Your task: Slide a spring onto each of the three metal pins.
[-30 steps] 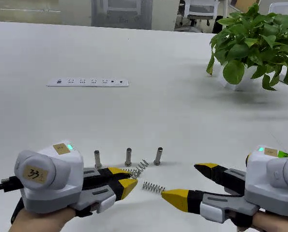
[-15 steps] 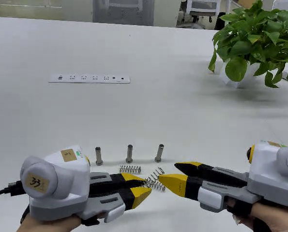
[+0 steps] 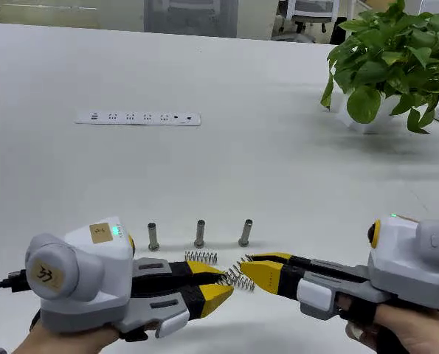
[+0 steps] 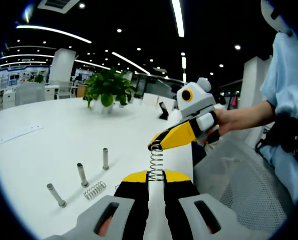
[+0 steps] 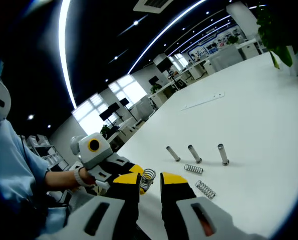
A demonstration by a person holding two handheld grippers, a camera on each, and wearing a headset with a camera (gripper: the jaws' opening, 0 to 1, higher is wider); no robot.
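We've got the left gripper (image 3: 225, 282) clenched on one end of a spring (image 3: 237, 274), just in front of the three upright pins (image 3: 200, 233) on the white table (image 3: 278, 169). The right gripper (image 3: 243, 265) has its tips at the other end, and we can't tell if they're gripping. A loose spring (image 3: 201, 257) lies before the middle pin.

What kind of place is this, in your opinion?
Probably an open office: a long white table with a power strip and a potted plant, and an office chair behind it.
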